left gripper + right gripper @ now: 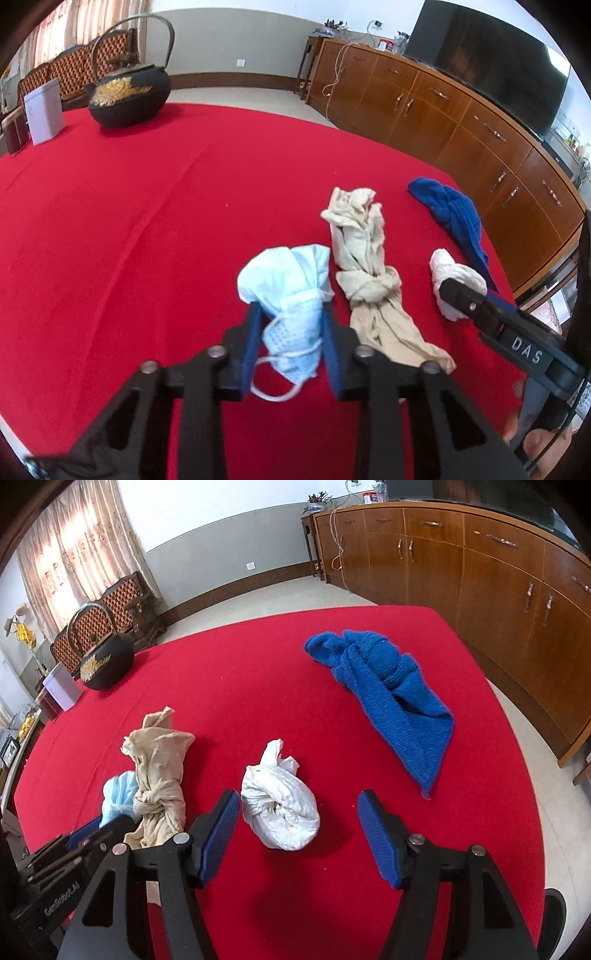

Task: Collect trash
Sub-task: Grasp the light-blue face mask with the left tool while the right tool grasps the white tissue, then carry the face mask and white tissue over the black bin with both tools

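Observation:
A crumpled light-blue face mask [284,273] lies on the red tablecloth [147,221], and my left gripper [291,310] is shut on it, its blue pads squeezing the mask's lower part. One ear loop hangs out below the pads. A white crumpled wad [280,812] sits on the cloth between the spread fingers of my right gripper [298,798], which is open and not touching it. Between the mask and the wad lies a knotted beige cloth [159,775]. In the left wrist view, a finger [480,310] of the right gripper partly covers the wad [448,269].
A blue towel [391,694] lies crumpled near the table's right edge. At the far left corner stand a black iron kettle [129,96] and a white box [44,110]. Beyond the table runs a long wooden cabinet [443,110] with a television on it.

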Motion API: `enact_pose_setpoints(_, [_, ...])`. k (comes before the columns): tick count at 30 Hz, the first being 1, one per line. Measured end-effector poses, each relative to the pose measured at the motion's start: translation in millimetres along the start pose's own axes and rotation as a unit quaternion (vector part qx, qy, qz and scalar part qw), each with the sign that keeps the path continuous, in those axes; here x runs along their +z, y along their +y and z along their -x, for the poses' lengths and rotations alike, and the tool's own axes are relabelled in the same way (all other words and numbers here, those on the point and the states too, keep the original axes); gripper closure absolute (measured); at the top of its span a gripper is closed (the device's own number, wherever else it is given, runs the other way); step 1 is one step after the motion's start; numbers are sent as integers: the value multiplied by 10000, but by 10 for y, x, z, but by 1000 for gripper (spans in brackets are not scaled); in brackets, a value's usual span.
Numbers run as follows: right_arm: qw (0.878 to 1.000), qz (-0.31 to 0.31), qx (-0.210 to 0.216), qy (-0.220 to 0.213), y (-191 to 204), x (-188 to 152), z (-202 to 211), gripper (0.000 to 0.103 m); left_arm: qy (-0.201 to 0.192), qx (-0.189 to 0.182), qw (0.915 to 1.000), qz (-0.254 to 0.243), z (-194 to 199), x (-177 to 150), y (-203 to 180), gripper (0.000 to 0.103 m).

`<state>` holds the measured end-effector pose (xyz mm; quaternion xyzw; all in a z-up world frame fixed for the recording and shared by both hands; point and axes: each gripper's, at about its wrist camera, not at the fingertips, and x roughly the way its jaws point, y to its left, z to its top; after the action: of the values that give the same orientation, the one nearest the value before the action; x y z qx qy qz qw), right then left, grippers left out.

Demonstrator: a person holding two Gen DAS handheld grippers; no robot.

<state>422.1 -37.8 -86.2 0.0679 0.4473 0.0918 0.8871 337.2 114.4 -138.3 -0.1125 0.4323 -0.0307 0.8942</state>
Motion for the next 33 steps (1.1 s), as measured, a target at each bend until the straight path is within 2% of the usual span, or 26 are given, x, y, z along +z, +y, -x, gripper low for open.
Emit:
enact_pose_setpoints(2, [10000,79,26,-4,30,-15,-26,48,-25,-16,10000,22,-21,26,-8,76])
enact_pose_setpoints(3, [9999,103,61,-5,37,-28,-26,60,-46,-13,10000,40,-29,39,-8,77])
enact_pose_setpoints(4, [9999,143,63,-17,58,-37,-24,63,-57,-16,10000,56,-40,56,-2,78])
enact_pose_setpoints(9, [9996,240,116,-61,83,-75,-12,66,-153,-16,9998,110,-19,113,6,79])
enact_pose_setpoints(15, [9995,219,196,-147,38,-146,209,66,-242,0,9997,33,117,99,-49,79])
enact_pose_setpoints(27, [9990,138,231,-368,-66,-411,928,66,-555,-71,9982,-231,637,-43,-298,79])
enact_pose_setpoints(33, [9985,28,164,-519,-223,-634,1385,66,-589,-263,9970,-418,901,-219,-489,79])
